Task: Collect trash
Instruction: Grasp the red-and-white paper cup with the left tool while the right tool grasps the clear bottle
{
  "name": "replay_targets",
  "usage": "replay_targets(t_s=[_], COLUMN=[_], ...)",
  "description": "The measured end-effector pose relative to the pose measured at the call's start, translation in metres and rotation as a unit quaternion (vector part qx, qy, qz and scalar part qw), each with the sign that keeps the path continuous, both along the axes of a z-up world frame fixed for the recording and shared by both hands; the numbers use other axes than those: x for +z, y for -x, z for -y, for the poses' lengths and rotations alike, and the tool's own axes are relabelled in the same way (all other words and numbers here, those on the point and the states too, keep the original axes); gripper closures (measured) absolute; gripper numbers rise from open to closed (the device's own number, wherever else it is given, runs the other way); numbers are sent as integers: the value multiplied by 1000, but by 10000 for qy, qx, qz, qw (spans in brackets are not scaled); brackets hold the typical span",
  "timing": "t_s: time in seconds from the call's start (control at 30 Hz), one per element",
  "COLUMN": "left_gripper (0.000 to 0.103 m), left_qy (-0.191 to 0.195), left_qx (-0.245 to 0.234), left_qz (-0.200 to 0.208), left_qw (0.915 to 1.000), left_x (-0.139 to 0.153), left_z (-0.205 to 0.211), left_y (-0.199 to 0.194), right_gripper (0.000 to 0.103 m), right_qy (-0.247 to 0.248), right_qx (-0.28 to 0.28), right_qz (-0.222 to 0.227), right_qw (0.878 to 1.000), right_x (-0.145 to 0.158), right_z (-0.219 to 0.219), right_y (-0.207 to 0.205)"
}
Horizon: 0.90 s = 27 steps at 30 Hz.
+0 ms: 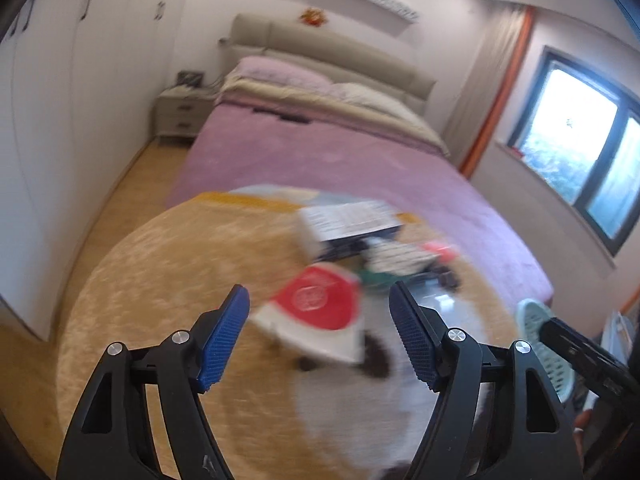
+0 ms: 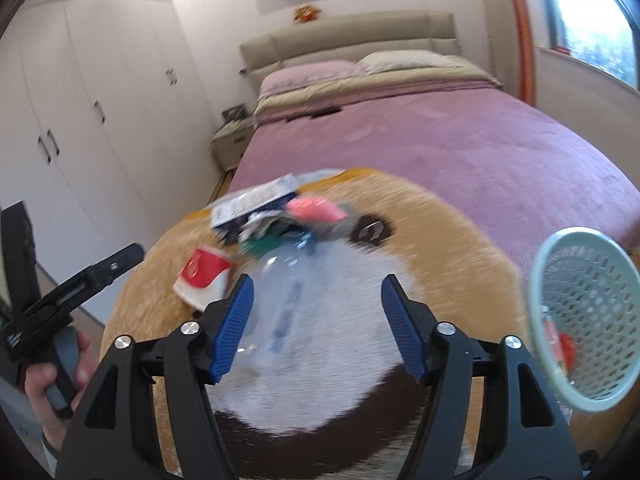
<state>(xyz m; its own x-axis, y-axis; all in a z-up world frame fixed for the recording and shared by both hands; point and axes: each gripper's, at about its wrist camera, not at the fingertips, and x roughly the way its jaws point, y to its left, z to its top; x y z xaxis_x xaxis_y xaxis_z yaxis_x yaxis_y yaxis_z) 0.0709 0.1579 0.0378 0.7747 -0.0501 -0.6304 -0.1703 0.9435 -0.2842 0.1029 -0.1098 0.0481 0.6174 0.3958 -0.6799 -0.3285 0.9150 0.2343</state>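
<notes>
Bedroom, seen from both wrist cameras, blurred by motion. Far left: white wardrobe doors [image 2: 80,112], then a strip of wood floor [image 1: 132,172]. Centre: a round plush rug [image 1: 160,280] in tan, white and brown, lying at the foot of a pink-covered bed [image 1: 320,152].

Left gripper [image 1: 320,336]: jaws apart, nothing between the pads. Just ahead of them and slightly left of centre, a flattened red-and-white paper cup [image 1: 320,312], its mouth end nearer the jaws, long axis running away toward the bed.

Beyond the cup, a heap of trash on the rug: a white-and-blue carton [image 1: 348,228], crumpled green and white wrappers [image 1: 392,264], a pink scrap [image 2: 312,208].

Right gripper [image 2: 316,324]: jaws apart, clamped on nothing. Directly ahead and framed between the pads, a clear plastic bottle [image 2: 284,296] lying on its side on the rug, cap end toward the heap, long axis running roughly along the line of the jaws, a little left of centre. Contact with the bottle hard to judge through blur; apparently none.

Far right: a pale green mesh basket [image 2: 540,280], tipped toward the camera, some red trash already inside.

Likely pairing: left hand nearer the cup, right hand nearer the bottle; bottle probably needs a cross-wise grip.
</notes>
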Motion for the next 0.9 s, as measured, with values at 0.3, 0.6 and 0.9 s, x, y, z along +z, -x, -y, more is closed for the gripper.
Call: replay_targets(t_s=[0.3, 0.6, 0.9], left_gripper=[29, 20, 40], left_qy=[303, 260, -106], left_qx=[-242, -348, -813], left_qz=[-490, -648, -642], left_qw=[9980, 9970, 9946], left_x=[-46, -65, -66], left_z=[-31, -13, 32], left_y=[-32, -52, -46], right_gripper=[30, 30, 51], right_qy=[558, 849, 636], right_qx=[68, -100, -243], right_qz=[-386, -372, -597], right_qw=[9977, 9956, 9959], right_x=[-45, -66, -92], right_z=[-62, -57, -24], right_y=[-17, -25, -29])
